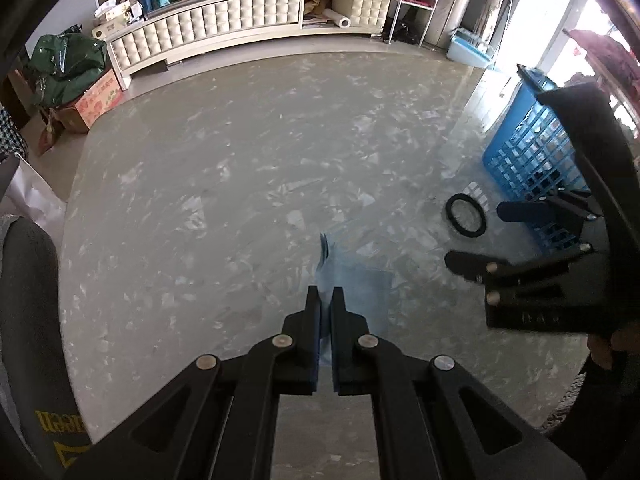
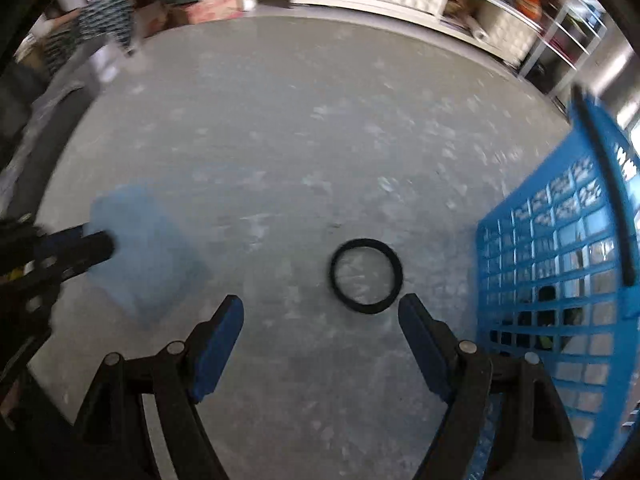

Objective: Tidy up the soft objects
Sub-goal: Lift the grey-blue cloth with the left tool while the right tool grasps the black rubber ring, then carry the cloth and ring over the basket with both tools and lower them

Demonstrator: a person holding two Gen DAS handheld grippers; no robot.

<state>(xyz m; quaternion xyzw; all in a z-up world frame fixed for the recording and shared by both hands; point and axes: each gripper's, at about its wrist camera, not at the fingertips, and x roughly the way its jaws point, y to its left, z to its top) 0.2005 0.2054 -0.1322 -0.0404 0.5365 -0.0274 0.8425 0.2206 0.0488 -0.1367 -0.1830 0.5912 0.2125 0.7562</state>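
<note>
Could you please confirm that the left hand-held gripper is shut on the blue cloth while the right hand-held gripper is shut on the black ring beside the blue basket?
Not quite. The left hand-held gripper is shut on the blue cloth, but the right hand-held gripper is open and holds nothing. In the right wrist view the black ring lies on the floor beside the blue basket.

L gripper (image 1: pixel 326 294) at bottom center of its own view, jaws nearly closed, pinching blue cloth (image 1: pixel 352 292). R gripper (image 2: pixel 320 308) at bottom center of its view, jaws spread wide, holding nothing. R gripper also seen at right edge of left view, fingers (image 1: pixel 470 262) pointing left.
</note>
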